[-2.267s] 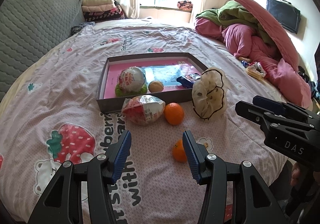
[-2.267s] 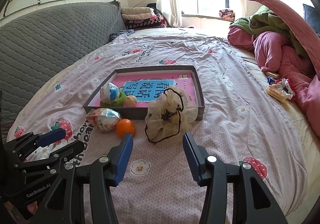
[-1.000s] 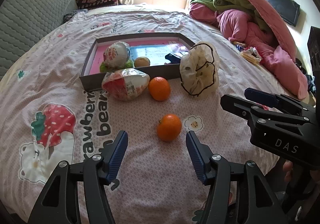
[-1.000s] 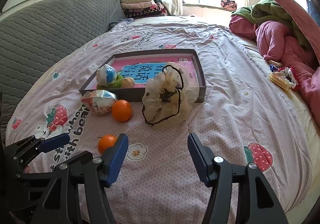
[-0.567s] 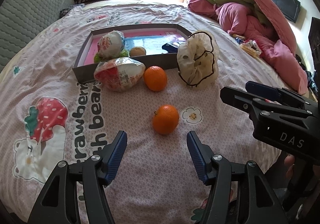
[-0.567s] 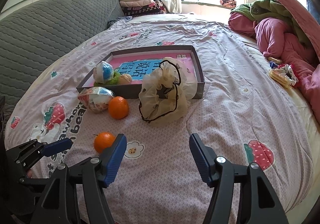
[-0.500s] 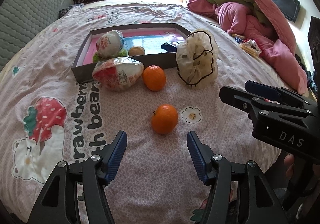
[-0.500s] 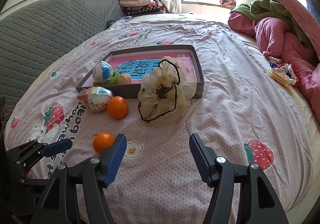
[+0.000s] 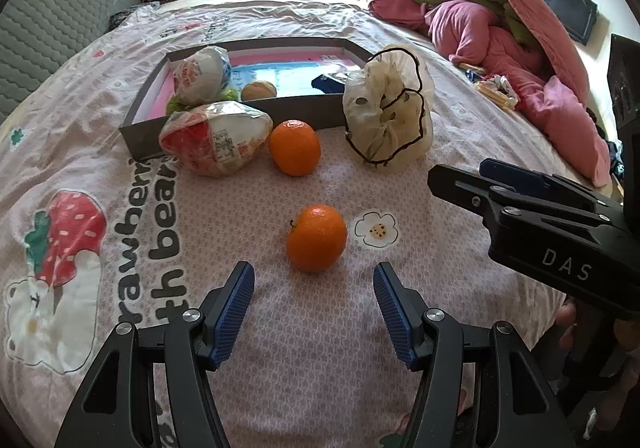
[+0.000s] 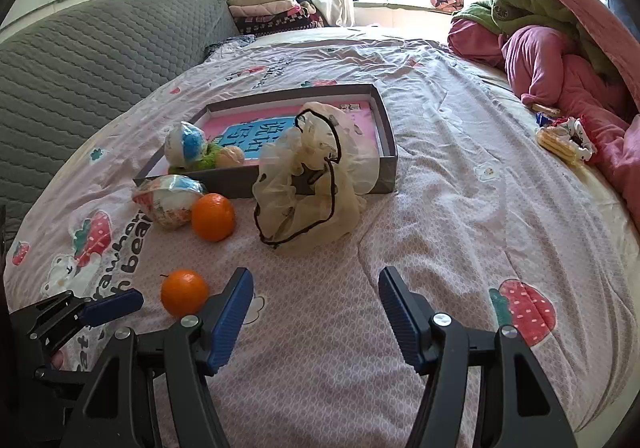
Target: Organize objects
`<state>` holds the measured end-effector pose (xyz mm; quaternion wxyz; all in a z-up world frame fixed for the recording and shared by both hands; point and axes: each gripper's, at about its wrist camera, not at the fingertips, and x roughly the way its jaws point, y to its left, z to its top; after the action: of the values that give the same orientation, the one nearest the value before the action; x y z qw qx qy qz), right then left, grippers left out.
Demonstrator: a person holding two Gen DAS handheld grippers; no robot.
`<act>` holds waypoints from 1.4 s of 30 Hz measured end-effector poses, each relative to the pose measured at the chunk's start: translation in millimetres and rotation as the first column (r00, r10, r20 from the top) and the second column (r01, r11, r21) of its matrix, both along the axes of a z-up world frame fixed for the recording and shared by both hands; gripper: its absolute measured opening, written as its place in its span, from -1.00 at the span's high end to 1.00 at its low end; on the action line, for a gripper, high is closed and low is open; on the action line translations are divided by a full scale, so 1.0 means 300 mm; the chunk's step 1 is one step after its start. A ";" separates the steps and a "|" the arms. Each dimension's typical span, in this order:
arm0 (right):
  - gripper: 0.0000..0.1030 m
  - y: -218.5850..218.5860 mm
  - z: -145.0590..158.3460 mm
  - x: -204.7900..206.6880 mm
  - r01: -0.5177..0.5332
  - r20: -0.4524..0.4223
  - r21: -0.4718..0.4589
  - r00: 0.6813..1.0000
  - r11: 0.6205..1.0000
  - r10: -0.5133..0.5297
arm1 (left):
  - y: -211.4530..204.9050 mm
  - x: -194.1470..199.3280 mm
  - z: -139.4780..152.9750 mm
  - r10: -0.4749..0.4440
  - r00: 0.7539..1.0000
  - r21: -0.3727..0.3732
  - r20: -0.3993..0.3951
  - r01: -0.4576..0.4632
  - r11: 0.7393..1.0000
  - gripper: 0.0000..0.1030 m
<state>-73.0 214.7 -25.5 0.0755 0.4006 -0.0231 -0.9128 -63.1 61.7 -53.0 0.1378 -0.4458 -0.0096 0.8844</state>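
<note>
So my left claw [image 9: 314,280] is spread wide with nothing in it, hovering just short of the near orange [image 9: 316,238], which sits alone on the bedspread [image 9: 280,368] lined up with the gap between the pads. My right claw [image 10: 316,286] is released and empty too, aimed at bare quilt in front of the cream drawstring bag [image 10: 308,176]. The gray box [image 10: 386,152] with the pink liner is where I'd guess the orange goes. Main worry: it's round and the bed is soft, so if one pad bumps it first it rolls away toward the second orange [image 9: 295,147] or the wrapped snack [image 9: 214,138]. Pressing down could also snag the fabric in the pads.
</note>
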 end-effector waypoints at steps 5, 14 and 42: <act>-0.26 0.005 -0.014 -0.032 0.004 -0.005 -0.012 1.000 1.000 -0.004 | 0.003 -0.024 -0.019 -0.003 1.000 0.018 0.003 0.003 1.000 -0.24; -0.26 0.001 -0.041 -0.114 0.010 0.013 -0.013 1.000 1.000 -0.009 | 0.008 -0.072 -0.047 -0.013 1.000 0.020 0.009 0.013 1.000 -0.24; 0.12 -0.086 -0.087 -0.295 -0.008 0.034 -0.015 0.999 1.000 0.009 | -0.006 -0.126 -0.059 -0.002 0.999 0.032 -0.047 0.003 0.999 -0.13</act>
<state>-161.5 188.8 -51.7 0.0821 0.4157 -0.0294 -0.9053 -100.9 59.9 -70.8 0.1462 -0.4226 -0.0199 0.8942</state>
